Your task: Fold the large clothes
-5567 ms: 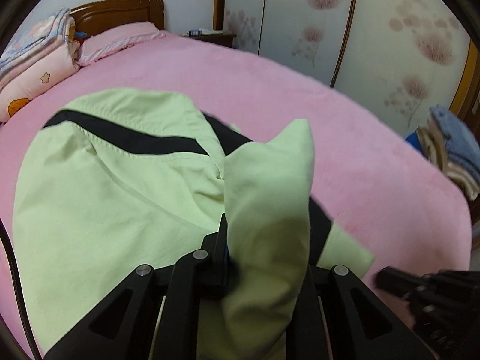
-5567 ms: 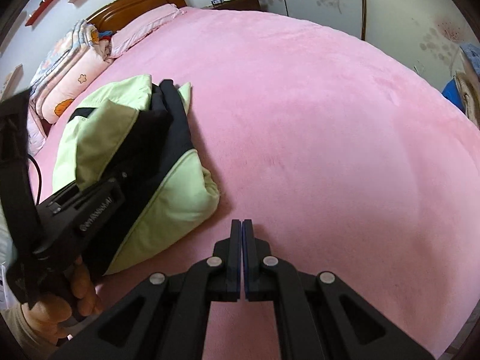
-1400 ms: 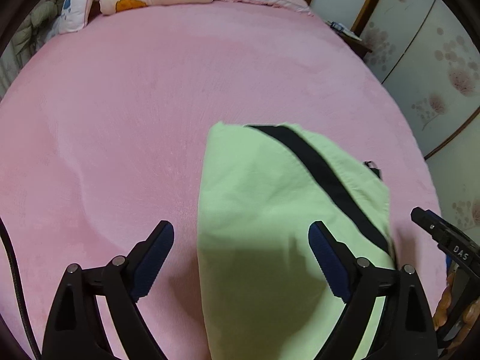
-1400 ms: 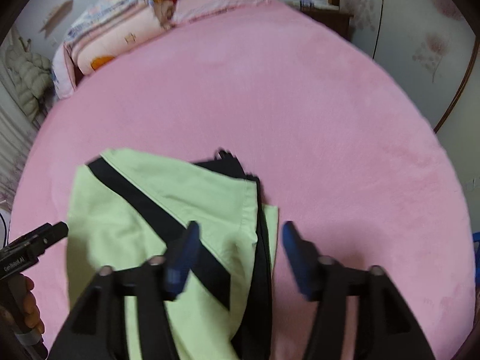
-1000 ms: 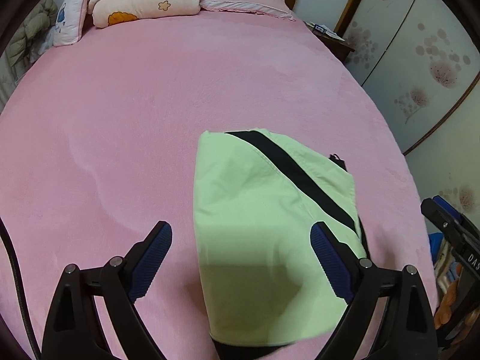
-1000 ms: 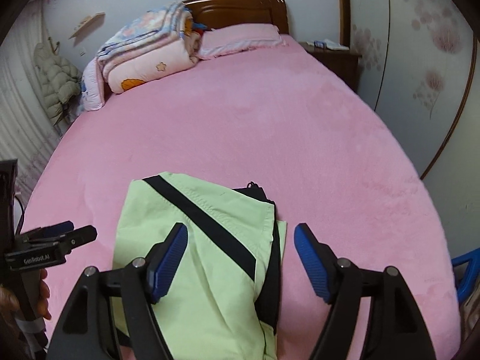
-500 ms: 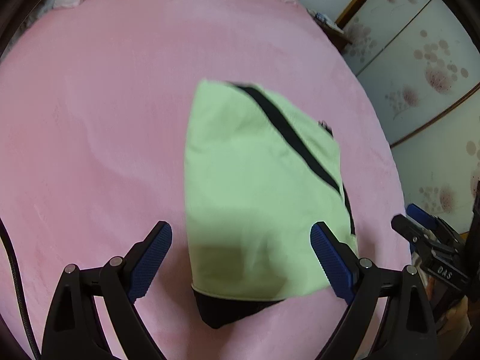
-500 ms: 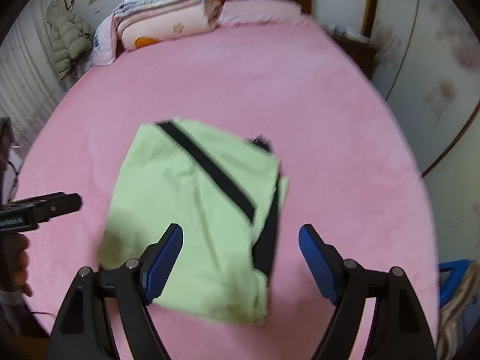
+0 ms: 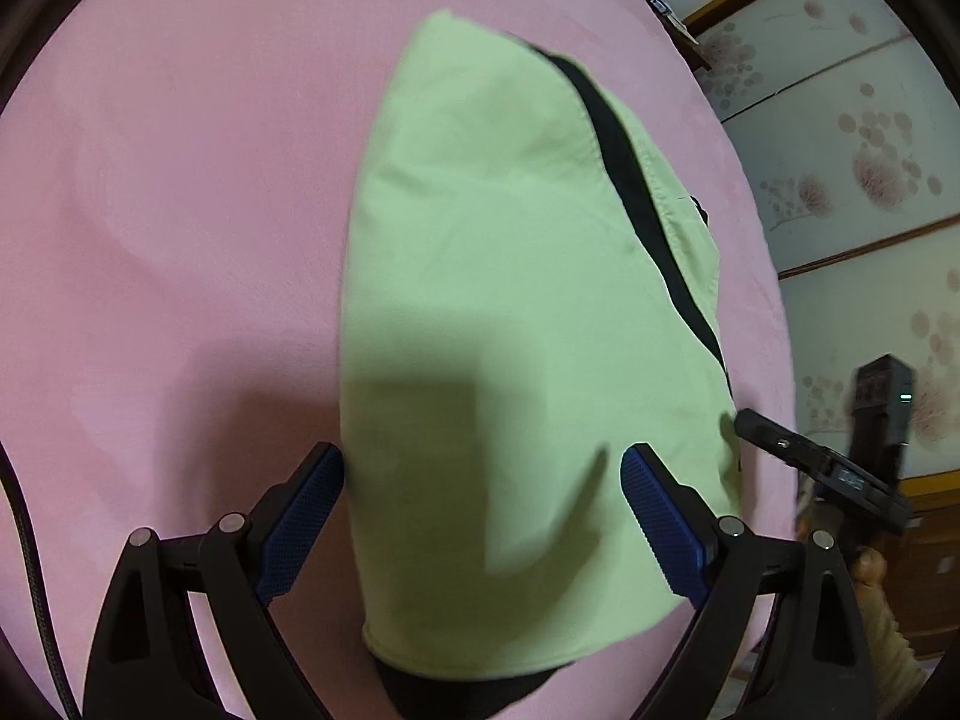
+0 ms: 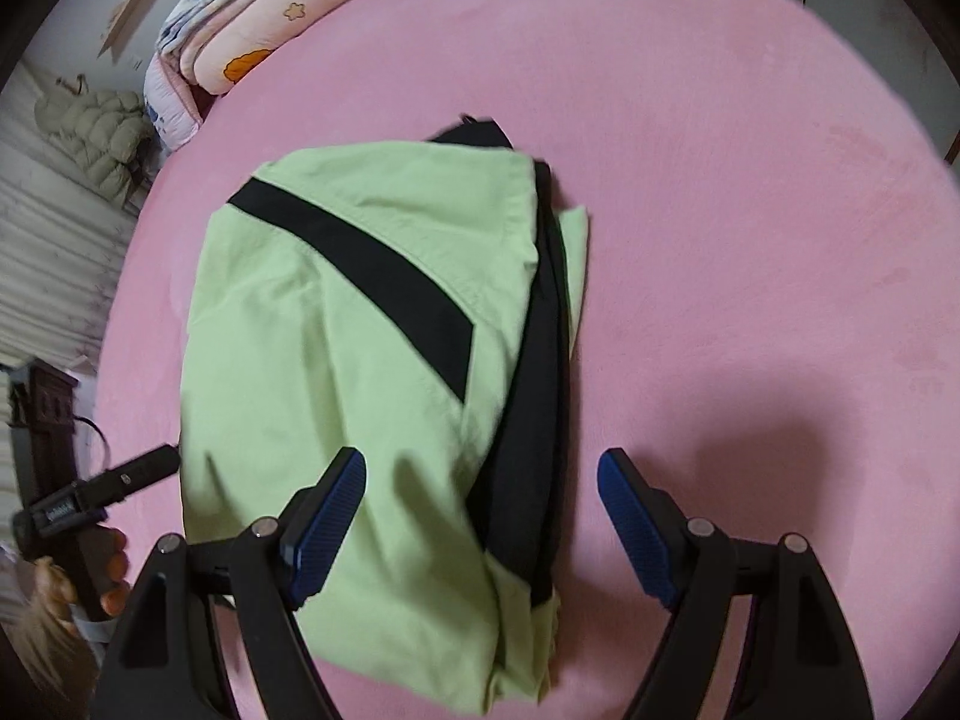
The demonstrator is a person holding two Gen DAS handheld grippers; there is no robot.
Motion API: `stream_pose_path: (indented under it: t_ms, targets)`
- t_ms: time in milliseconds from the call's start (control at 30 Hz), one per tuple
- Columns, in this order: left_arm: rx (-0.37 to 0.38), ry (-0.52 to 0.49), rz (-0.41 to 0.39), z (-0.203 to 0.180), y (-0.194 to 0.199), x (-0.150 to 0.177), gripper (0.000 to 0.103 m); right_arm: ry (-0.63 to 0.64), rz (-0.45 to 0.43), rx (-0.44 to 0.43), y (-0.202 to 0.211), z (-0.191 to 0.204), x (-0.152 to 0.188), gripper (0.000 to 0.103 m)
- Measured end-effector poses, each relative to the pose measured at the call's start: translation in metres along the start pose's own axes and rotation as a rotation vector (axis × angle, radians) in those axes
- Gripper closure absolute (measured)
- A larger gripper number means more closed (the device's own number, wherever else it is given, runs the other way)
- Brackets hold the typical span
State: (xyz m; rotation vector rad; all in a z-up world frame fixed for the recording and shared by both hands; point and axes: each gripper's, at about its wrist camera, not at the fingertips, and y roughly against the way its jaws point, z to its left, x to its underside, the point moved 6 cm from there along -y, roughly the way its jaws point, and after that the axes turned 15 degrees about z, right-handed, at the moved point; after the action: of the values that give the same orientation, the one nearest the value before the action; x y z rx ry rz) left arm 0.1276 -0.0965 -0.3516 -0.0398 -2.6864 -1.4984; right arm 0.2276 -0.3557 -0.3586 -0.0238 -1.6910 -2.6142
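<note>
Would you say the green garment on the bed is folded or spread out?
Folded. The green garment lies as a compact bundle on the pink bed, with black layers stacked at one edge.

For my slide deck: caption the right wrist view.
Open right gripper poised over a folded green-and-black garment on a pink bed.
</note>
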Motion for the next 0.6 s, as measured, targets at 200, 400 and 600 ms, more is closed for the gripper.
stream_pose_path:
  t_ms: [200, 400, 600]
  targets:
    - [0.11, 0.016, 0.009, 0.017, -0.017, -0.01, 0.011, -0.021, 0.033, -0.158, -0.026, -0.015, -0.018, 0.023]
    - [0.178, 0.023, -0.008, 0.018, -0.021, -0.025, 0.017, 0.01, 0.045, -0.233, -0.046, -0.004, -0.033, 0.044]
    - [0.054, -0.002, -0.026, 0.005, -0.013, -0.02, 0.044, 0.03, 0.029, -0.198, -0.046, 0.008, -0.034, 0.077]
